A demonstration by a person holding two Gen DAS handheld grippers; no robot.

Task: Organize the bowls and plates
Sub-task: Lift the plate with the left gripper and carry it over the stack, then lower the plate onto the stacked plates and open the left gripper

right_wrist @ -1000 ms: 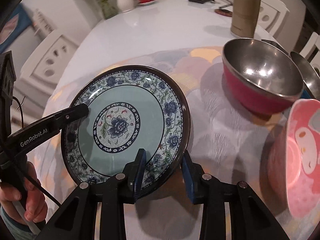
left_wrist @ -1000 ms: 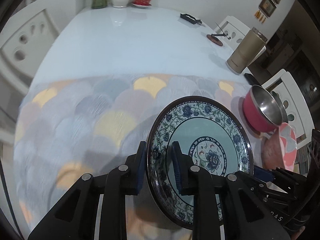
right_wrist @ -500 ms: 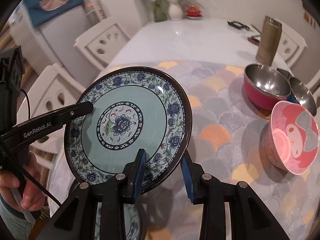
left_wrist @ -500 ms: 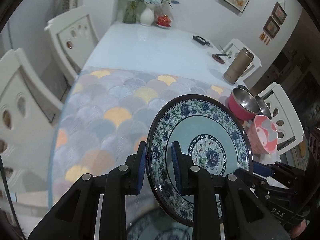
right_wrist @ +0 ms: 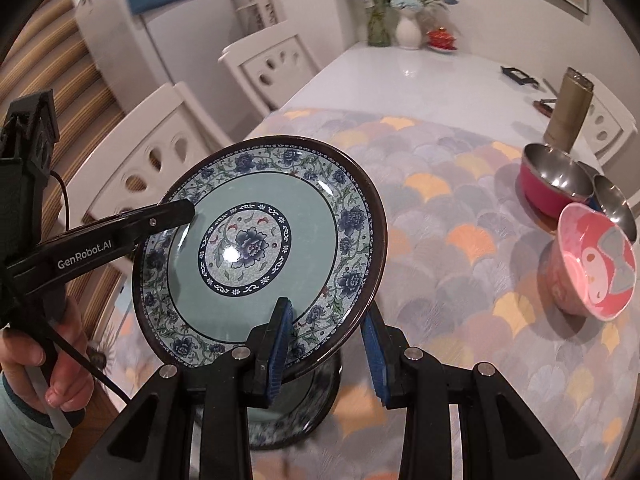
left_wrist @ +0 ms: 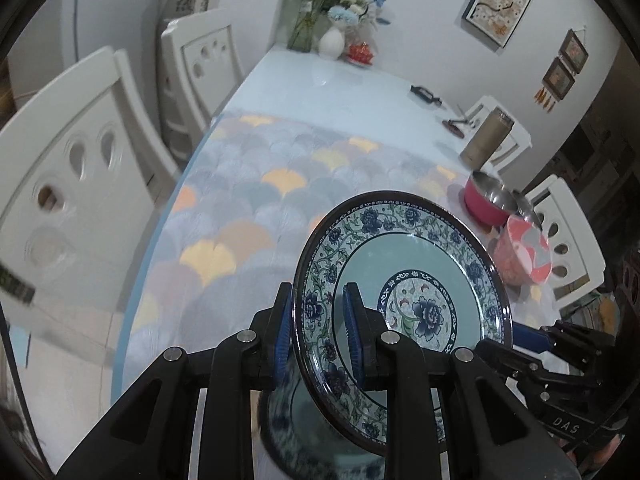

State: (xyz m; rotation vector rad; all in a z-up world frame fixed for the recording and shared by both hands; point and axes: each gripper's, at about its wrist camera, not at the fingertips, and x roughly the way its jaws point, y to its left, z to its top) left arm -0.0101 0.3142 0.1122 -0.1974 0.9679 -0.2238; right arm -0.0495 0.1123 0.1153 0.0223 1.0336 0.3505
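Floral plate [right_wrist: 260, 240] held above the desk [right_wrist: 460, 208], gripped at opposite rims by right gripper [right_wrist: 326, 344] and left gripper [right_wrist: 176, 216].

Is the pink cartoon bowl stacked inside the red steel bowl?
No: the pink cartoon bowl sits on the tablecloth by itself, in front of the red steel bowl.

"genrobot.ai" on left gripper [right_wrist: 176, 216]; "das" on right gripper [left_wrist: 532, 338].

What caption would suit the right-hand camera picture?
Two claws lift a blue flowered plate above a matching plate on the table, bowls waiting nearby.
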